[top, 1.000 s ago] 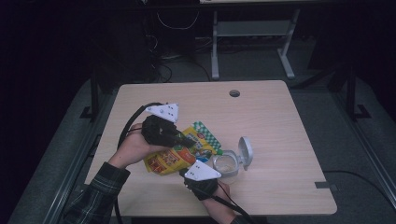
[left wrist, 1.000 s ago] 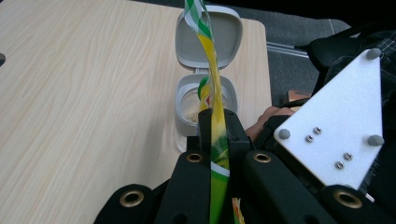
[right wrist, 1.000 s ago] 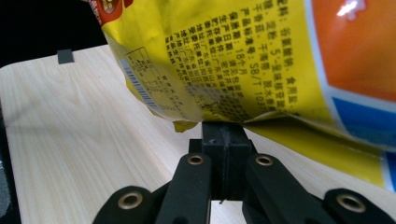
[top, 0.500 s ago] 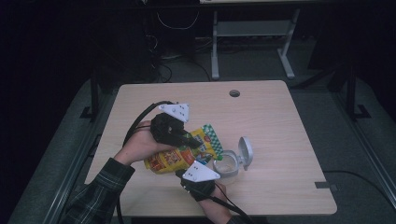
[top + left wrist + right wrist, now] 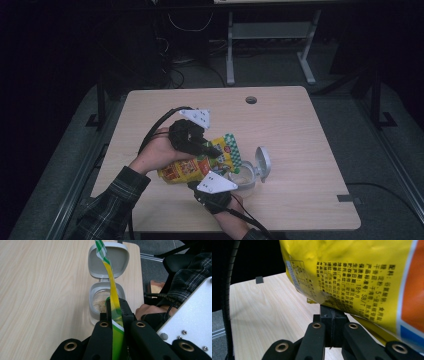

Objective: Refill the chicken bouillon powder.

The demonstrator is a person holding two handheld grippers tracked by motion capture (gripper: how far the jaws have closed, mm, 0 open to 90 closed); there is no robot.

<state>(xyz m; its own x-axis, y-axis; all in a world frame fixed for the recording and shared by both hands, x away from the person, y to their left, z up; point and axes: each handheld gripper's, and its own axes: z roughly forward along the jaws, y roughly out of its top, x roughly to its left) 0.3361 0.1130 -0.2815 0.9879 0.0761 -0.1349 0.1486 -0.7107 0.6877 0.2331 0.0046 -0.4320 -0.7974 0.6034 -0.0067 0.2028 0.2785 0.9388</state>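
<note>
Change since earlier: left gripper (image 5: 212, 149) is shifted rightwards across the high view, towards the middle of the frame, and the snack bag (image 5: 200, 162) is carried with it.
Right gripper (image 5: 226, 186): kept in the same spot at the lower middle of the high view.
Left claw: clamped on the bag's green-and-white top edge (image 5: 113, 302), which is seen edge-on in the left gripper view.
Right claw: pressed together on the bag's lower corner (image 5: 329, 300).
Bag look: yellow film with orange and blue panels and dense black print is shown in the right gripper view; a checked green strip runs along the top.
Bag place: centre-left of the high view, stretched between both grippers above the table (image 5: 300, 140).
Container (image 5: 246, 176): an open grey tub with pale crumbs and a raised hinged lid (image 5: 262, 162), just right of the bag.
</note>
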